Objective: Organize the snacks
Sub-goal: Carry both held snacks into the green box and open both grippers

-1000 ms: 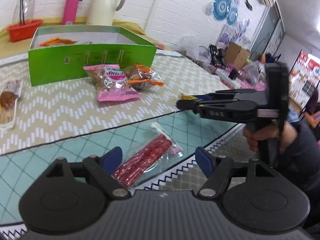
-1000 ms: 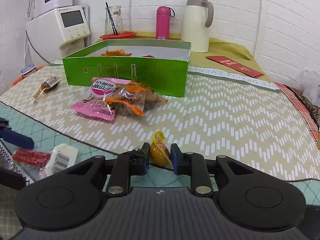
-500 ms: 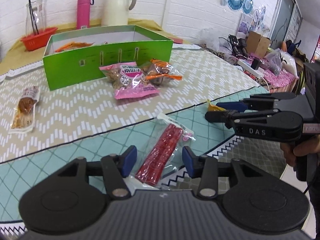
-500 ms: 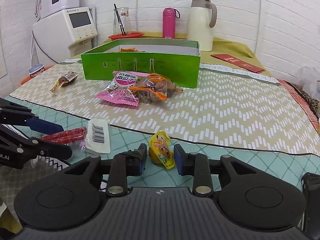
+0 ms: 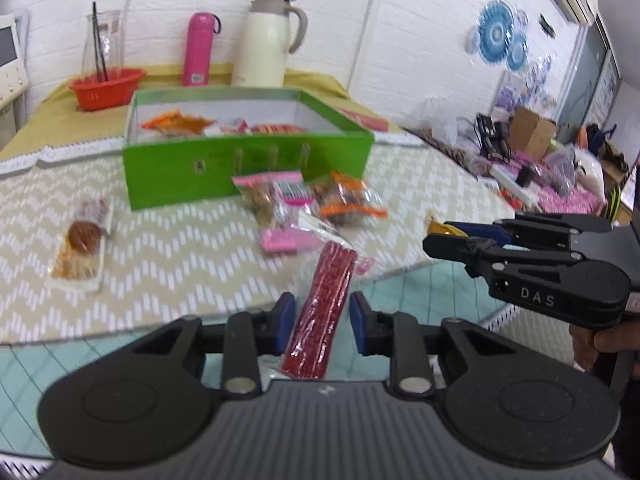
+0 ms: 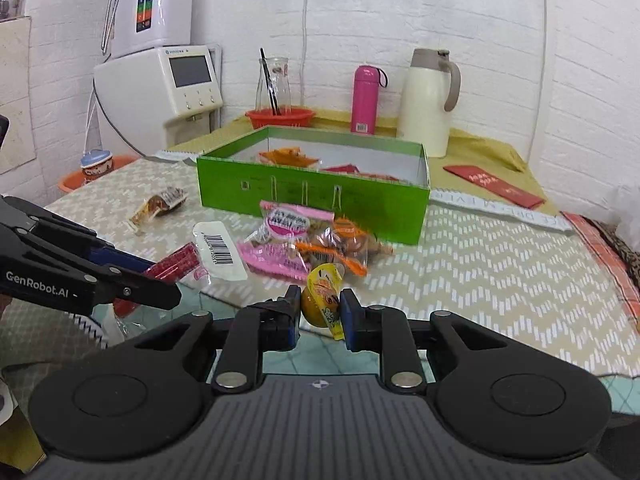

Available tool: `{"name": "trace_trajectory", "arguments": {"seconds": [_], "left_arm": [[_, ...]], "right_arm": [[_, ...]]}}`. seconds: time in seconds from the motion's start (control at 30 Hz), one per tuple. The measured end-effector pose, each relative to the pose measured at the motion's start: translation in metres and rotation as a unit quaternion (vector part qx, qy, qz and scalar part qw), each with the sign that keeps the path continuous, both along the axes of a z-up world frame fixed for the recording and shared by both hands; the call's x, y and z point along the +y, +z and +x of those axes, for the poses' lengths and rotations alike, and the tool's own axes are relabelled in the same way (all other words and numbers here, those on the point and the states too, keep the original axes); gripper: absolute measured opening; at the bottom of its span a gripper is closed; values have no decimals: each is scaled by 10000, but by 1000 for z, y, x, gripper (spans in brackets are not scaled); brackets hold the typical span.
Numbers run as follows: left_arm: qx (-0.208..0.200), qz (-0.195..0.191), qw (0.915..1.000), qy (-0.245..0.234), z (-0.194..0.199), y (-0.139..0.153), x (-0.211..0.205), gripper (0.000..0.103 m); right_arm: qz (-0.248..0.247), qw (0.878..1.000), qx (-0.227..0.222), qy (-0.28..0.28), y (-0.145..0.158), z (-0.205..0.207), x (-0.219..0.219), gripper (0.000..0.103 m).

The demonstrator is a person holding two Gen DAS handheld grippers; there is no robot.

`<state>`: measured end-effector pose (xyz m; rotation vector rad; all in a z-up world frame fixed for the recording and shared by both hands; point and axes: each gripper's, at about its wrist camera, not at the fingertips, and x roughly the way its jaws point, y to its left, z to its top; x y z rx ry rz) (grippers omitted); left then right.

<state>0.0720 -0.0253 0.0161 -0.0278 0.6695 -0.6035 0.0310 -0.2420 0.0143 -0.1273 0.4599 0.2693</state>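
My left gripper [image 5: 322, 320] has a long red stick-snack packet [image 5: 328, 296] between its blue pads; the jaws are closing, the pads grip it, and it hangs clear of the table. The right gripper [image 6: 320, 310] is also closing, its pads pressing a small yellow packet [image 6: 324, 300] held off the cloth. In the other views I see the right gripper [image 5: 436, 236] at the right and the left gripper [image 6: 160, 284] at the left. An open green box [image 5: 248, 172] holding several snacks stands behind. In front of it lie a pink packet [image 5: 276, 212] and an orange one [image 5: 348, 200].
A brown snack packet [image 5: 80, 240] lies on the beige cloth at the left. Behind the box stand a red basket [image 5: 106, 88], a pink bottle [image 5: 198, 48] and a cream jug [image 5: 266, 40]. A water dispenser [image 6: 160, 92] is at the back left. The table's edge runs below the right gripper.
The left jaws narrowed around the red packet and lifted it. The right jaws loosened, then closed on the yellow packet again and rose. Both views moved nearer the green box.
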Motion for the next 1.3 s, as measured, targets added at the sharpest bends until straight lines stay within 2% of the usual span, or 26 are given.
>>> {"name": "trace_trajectory", "arguments": {"seconds": [0.27, 0.5, 0.8, 1.03, 1.1, 1.13, 1.17, 1.2, 1.23, 1.3], "left_arm": [[-534, -157, 9974, 455, 46, 49, 11, 26], [-688, -233, 9938, 845, 109, 79, 5, 26], [-300, -358, 9925, 1125, 185, 69, -10, 26], [10, -328, 9940, 1040, 214, 53, -19, 27], [2, -287, 9951, 944, 215, 49, -22, 35], [-40, -295, 9949, 963, 215, 48, -23, 63], [-126, -356, 9944, 991, 213, 48, -22, 80], [-292, -446, 9926, 1091, 211, 49, -20, 95], [-474, -460, 9903, 1225, 207, 50, -18, 103], [-807, -348, 9878, 1282, 202, 55, -18, 103]], "right_arm": [[-50, 9987, -500, 31, 33, 46, 7, 37], [165, 9983, -528, -177, 44, 102, 7, 38], [411, 9981, -250, -394, 31, 162, 6, 38], [389, 9987, -88, -307, 20, 186, 13, 38], [363, 9991, -68, -209, 17, 190, 16, 41], [331, 9993, -79, -145, 15, 191, 17, 49], [269, 9995, -112, -89, 15, 191, 19, 71], [193, 9997, -152, -61, 14, 191, 20, 88], [115, 9996, -235, -65, 13, 189, 22, 103], [-22, 9991, -434, -31, 12, 183, 24, 103]]}}
